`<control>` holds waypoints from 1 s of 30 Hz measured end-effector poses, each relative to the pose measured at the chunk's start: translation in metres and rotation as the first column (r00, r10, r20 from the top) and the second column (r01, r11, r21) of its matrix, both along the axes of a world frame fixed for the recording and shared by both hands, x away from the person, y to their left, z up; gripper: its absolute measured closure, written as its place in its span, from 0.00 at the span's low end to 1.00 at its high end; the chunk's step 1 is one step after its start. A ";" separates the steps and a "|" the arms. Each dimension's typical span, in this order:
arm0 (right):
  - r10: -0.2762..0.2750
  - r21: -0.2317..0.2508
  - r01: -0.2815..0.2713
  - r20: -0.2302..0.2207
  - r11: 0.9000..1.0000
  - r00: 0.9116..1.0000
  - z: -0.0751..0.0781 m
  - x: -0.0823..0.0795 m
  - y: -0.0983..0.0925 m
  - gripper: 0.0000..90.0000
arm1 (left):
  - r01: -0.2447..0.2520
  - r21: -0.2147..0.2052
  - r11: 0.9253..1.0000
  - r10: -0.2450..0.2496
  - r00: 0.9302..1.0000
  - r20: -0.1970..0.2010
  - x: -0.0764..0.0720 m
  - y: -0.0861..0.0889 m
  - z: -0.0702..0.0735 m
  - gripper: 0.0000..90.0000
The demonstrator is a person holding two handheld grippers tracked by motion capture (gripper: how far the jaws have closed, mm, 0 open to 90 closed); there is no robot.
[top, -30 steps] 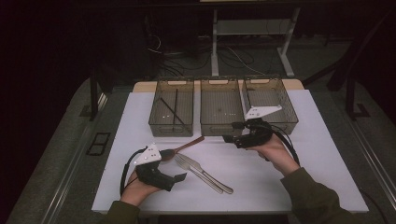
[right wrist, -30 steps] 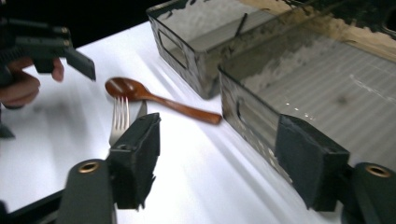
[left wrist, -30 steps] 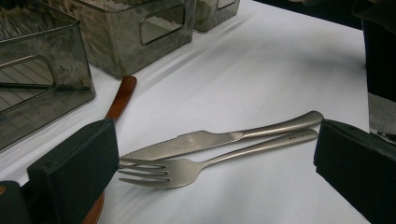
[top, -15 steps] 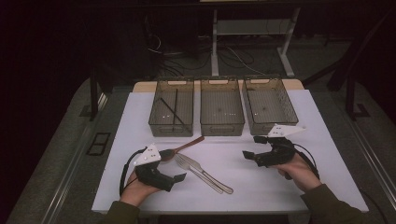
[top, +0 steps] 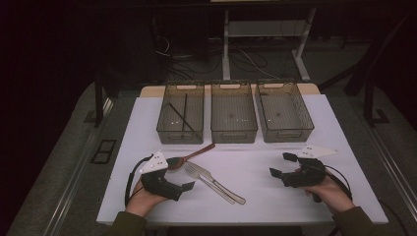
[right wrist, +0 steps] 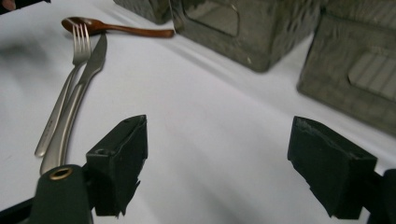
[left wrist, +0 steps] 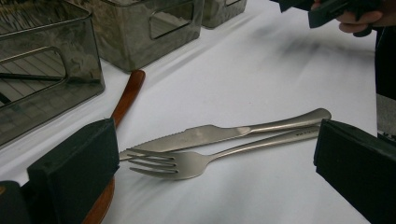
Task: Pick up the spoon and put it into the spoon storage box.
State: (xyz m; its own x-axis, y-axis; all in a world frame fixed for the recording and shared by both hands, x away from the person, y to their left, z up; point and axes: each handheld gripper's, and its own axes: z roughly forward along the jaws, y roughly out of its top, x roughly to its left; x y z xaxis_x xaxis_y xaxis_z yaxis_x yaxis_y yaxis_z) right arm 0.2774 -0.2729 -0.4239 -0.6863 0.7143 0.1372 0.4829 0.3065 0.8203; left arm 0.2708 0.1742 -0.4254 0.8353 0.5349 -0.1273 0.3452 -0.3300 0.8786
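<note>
- Fork (top: 202, 173) and knife (top: 223, 184) lay side by side on the white worktop (top: 255, 162), touching along their handles, between the two hands and nearer the left one.
- In the left claw view the fork (left wrist: 187, 161) lay tines toward the camera, the knife (left wrist: 224, 133) just behind it, both framed between that claw's two black jaws but apart from them.
- Left claw (top: 186, 185) rested low on the worktop, jaws spread wide, with nothing pressed between the pads; it pointed toward the cutlery.
- Wooden spoon (top: 189, 156) lay just behind the fork's tines, its bowl close beside the left claw's grey plate; in the left claw view its handle (left wrist: 128, 93) ran past the left jaw.
- Right claw (top: 281, 166) sat near the worktop's right side, well apart from the cutlery, jaws gaping and empty; they had just been opening further, with nothing between them.
- In the right claw view the jaws stood wide over bare white surface, with the fork (right wrist: 70, 70), knife (right wrist: 81, 88) and spoon (right wrist: 112, 28) off to the upper left.
- Three clear bins stood in a row at the back: the left bin (top: 181, 132) held dark thin sticks (top: 183, 113); the middle bin (top: 233, 132) and right bin (top: 285, 132) looked empty.
</note>
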 end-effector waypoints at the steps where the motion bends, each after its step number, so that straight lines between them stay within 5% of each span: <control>1: -0.008 0.001 0.008 -0.014 1.000 1.000 -0.001 -0.002 -0.002 0.21 | -0.003 -0.002 1.000 0.003 1.000 -0.002 0.000 0.000 0.000 0.00; 12: 0.000 -0.017 0.000 0.027 1.000 1.000 -0.012 -0.024 -0.019 0.18 | -0.024 0.029 0.999 0.024 1.000 0.004 0.002 0.003 0.004 0.00; 30: -0.010 0.003 0.010 0.001 1.000 1.000 -0.017 -0.022 -0.024 0.18 | -0.121 0.018 0.993 0.120 0.992 0.025 0.033 0.026 0.016 0.02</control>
State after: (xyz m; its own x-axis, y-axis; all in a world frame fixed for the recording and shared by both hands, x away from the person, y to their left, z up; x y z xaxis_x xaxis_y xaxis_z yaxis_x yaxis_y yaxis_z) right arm 0.2554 -0.2971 -0.4412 -0.6792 0.7207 0.1384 0.4848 0.2990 0.8219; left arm 0.3042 0.1998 -0.4095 0.7673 0.6340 -0.0966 0.3627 -0.3047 0.8807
